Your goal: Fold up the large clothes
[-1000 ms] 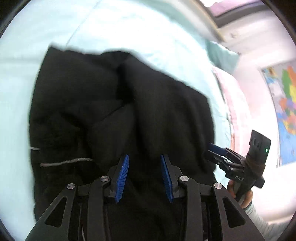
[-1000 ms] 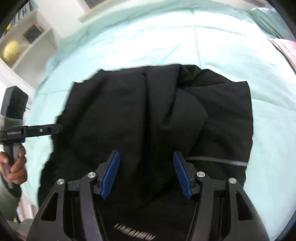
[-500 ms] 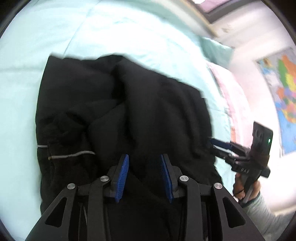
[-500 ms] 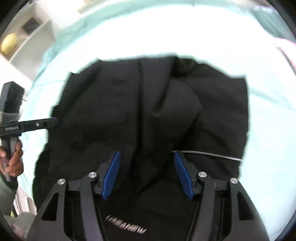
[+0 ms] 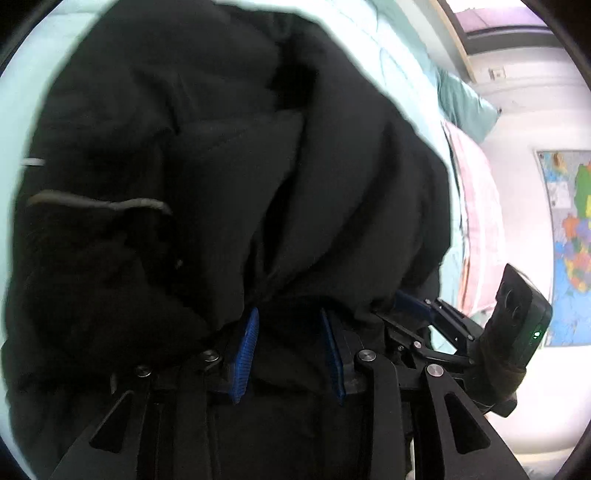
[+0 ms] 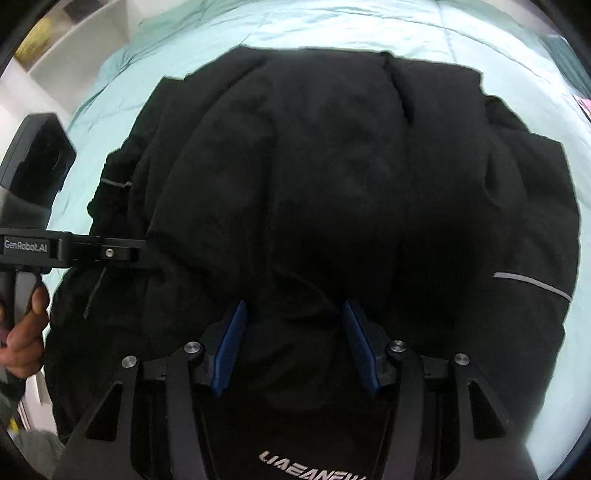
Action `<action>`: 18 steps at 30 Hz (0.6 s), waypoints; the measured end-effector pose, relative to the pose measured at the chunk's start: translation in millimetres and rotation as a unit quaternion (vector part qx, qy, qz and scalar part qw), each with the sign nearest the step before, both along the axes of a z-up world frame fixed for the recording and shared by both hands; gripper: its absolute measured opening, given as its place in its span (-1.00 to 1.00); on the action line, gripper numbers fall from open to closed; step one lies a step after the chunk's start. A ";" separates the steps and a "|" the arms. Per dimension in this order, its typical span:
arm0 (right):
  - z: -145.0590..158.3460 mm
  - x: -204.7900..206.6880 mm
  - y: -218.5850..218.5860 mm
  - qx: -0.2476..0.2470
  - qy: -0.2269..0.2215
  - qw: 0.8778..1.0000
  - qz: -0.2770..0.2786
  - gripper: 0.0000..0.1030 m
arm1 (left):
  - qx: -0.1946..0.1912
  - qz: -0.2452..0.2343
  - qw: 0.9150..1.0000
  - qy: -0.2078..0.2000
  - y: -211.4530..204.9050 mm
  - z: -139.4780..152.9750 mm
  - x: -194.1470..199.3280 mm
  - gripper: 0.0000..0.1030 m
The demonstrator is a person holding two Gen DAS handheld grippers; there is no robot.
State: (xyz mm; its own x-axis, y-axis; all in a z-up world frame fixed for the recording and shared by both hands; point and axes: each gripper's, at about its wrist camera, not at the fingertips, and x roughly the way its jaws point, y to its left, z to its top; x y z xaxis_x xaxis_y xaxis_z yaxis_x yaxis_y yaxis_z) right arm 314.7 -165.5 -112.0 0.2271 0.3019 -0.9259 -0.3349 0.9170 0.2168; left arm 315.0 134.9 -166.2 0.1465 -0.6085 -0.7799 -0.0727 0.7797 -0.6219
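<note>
Black jacket [image 6: 332, 184] bunched on the bed [image 6: 332, 33], both grippers at its near edge.

It lies crumpled, long axis unclear. Left gripper [image 5: 290, 332] jaws part open, fabric between; grip unclear. Right gripper [image 6: 293, 325] jaws closing round a fold.

White lettering reading "GenRobot.AI" is showing on the black side bar of the left claw [image 6: 147, 254]. Pale letters are running along the near edge of the black garment [image 6: 332, 184] (seen upside down, something like "LIAEANEW", not surely legible). The wall map [image 5: 570, 240] is carrying print too small to read.
</note>
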 end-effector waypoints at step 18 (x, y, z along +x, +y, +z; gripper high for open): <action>28.5 -144.6 -154.0 0.000 0.068 0.987 -0.144 0.16 | 0.107 0.086 0.989 0.058 143.5 26.8 -217.8 -0.27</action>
